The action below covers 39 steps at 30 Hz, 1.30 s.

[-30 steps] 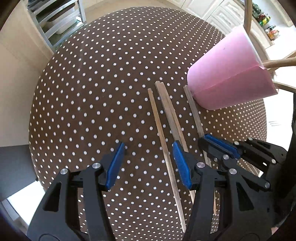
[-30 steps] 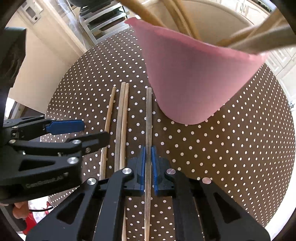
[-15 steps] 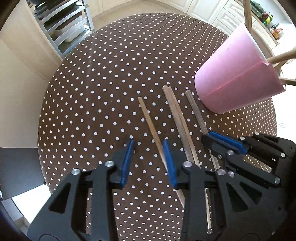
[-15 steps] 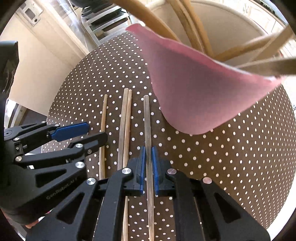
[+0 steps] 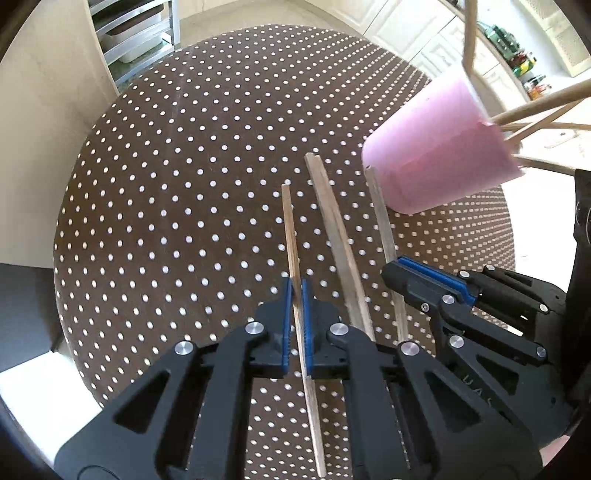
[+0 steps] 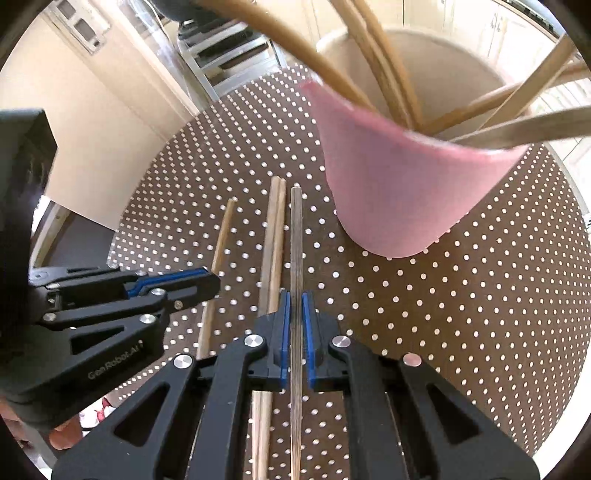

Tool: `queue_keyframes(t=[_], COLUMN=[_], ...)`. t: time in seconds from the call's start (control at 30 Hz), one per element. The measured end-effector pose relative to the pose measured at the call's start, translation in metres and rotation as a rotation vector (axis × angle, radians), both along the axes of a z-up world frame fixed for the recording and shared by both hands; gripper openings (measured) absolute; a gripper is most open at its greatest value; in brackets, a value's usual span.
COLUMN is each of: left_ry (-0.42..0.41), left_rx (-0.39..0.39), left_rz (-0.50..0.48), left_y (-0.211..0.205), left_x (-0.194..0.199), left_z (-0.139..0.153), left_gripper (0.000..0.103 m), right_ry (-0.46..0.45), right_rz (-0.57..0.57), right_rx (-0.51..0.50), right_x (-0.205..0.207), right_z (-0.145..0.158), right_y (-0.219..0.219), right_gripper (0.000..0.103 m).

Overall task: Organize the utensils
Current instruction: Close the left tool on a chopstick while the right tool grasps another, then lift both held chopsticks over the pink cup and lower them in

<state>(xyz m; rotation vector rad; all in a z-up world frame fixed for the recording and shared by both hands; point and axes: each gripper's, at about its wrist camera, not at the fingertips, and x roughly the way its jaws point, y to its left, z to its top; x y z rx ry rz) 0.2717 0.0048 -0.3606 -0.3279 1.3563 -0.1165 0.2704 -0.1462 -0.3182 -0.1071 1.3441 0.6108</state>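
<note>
Several wooden chopsticks lie side by side on the brown dotted tablecloth [image 5: 184,184]. My left gripper [image 5: 295,291] is shut on the leftmost chopstick [image 5: 290,229]. A pair of chopsticks [image 5: 332,221] lies just to its right. My right gripper [image 6: 295,306] is shut on the grey chopstick [image 6: 296,236] nearest the pink cup [image 6: 399,192]. The pink cup [image 5: 443,155] stands at the right and holds several wooden utensils [image 6: 388,74]. The left gripper shows in the right wrist view [image 6: 199,282], the right gripper in the left wrist view [image 5: 402,273].
The round table's edge [image 5: 62,280] curves close on the left and front. A metal shelf rack [image 5: 136,33] stands beyond the far edge. White cabinets [image 5: 424,29] are at the back right.
My left gripper moved right over the leftmost chopstick and closed on it. My right gripper stayed shut on the grey chopstick and has risen a little.
</note>
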Motion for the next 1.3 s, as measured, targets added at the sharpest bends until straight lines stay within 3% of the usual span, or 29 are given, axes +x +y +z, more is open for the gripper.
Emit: queue_keyframes(t=[0.73,1.0,1.3], left_ry=[-0.3,-0.201,-0.094], left_rx=[-0.07,-0.084,-0.053], left_rz=[-0.135,-0.132,-0.09], left_y=[0.002,0.007,0.008], left_x=[-0.076,-0.082,-0.064], left_z=[0.13,0.108,0.079], left_gripper=[0.001,0.002,0.003], right_ry=[-0.217,-0.197,-0.113], right_rz=[-0.126,-0.148,-0.127], right_rx=[0.088,0.055,0.052], right_x=[-0.059,-0.078,-0.063], right_z=[0.112,0.11,0.088], right_y=[-0.024,-0.026,-0.022], right_gripper=[0.005,0.005,0.005])
